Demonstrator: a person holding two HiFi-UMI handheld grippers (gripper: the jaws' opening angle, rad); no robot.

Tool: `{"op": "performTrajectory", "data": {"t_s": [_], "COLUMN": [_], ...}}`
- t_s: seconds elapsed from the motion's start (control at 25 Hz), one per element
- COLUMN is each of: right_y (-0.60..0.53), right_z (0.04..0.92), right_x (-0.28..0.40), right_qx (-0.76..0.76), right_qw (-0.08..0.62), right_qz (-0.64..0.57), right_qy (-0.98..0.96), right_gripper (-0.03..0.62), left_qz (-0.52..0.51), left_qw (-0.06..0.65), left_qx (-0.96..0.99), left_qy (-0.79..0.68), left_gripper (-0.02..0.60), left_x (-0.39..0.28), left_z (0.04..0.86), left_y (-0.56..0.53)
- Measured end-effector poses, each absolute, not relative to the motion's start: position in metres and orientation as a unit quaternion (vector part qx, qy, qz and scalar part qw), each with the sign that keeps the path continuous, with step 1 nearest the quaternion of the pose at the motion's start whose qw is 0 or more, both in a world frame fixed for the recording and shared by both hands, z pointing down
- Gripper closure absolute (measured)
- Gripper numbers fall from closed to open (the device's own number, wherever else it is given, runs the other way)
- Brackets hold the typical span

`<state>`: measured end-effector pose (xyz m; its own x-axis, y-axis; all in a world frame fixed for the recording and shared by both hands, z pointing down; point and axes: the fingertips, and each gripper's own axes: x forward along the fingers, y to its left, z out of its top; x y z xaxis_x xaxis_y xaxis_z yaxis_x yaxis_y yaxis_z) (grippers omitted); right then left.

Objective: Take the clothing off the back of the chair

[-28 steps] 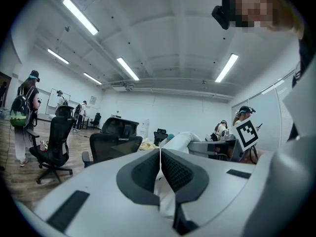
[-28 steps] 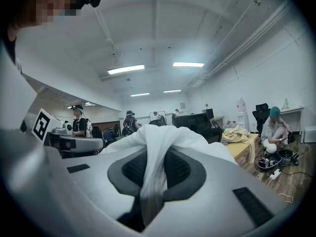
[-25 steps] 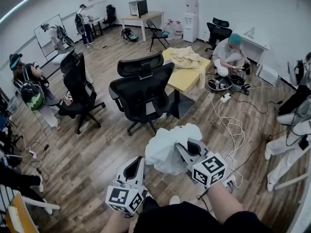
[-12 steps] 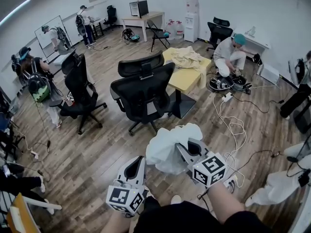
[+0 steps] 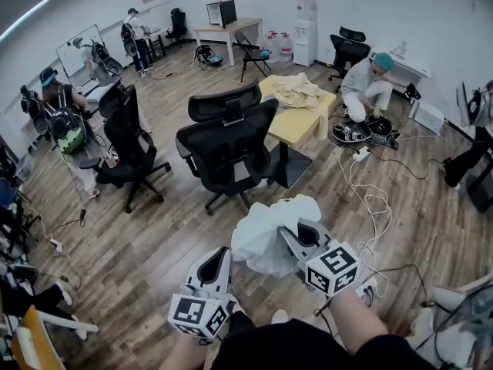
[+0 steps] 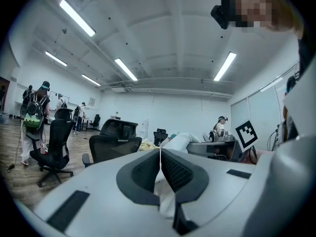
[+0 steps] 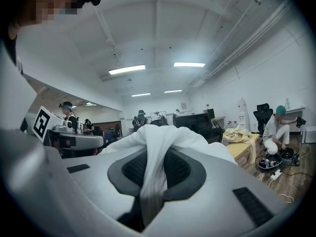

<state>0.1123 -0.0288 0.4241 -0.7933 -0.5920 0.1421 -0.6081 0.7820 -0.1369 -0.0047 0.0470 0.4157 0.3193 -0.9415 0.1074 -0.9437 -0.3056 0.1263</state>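
Observation:
My right gripper [image 5: 297,239] is shut on a bunched white garment [image 5: 271,228], held up over the wood floor in front of me. In the right gripper view the white cloth [image 7: 159,138] runs between the two dark pads and drapes over both jaws of the gripper [image 7: 157,171]. My left gripper [image 5: 218,259] hangs just left of the garment, apart from it. In its own view the left gripper [image 6: 160,168] has its pads pressed together on nothing, with white cloth showing beyond them. The black office chair [image 5: 229,143] stands ahead with a bare back.
A yellow table [image 5: 299,123] behind the chair carries a cream garment [image 5: 296,91]. A second black chair [image 5: 127,141] stands at the left. Cables [image 5: 368,195] trail over the floor on the right. Several people stand or crouch round the room's edges.
Both grippers and the garment have kept still. People in the background have shifted; the person in white at the right edge has moved down and out of view.

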Motion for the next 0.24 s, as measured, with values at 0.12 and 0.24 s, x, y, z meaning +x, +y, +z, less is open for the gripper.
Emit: {"op": "performTrajectory", "data": {"t_s": [0.12, 0.24], "right_y": [-0.0283, -0.0287], "right_z": [0.4211, 0.4205], "right_x": [0.1131, 0.1140], "right_qx": [0.320, 0.320], "right_qw": [0.044, 0.043], "right_qz": [0.087, 0.088], "right_qy": [-0.942, -0.942], "right_gripper": [0.526, 0.526], "left_qz": [0.007, 0.010], "left_qw": [0.081, 0.080], "left_qx": [0.809, 0.810], "left_qy": [-0.582, -0.581], "left_gripper": [0.560, 0.560], "left_x": [-0.0033, -0.0012], "left_z": [0.4145, 0.4145], "left_y": [0.0475, 0.0469]}}
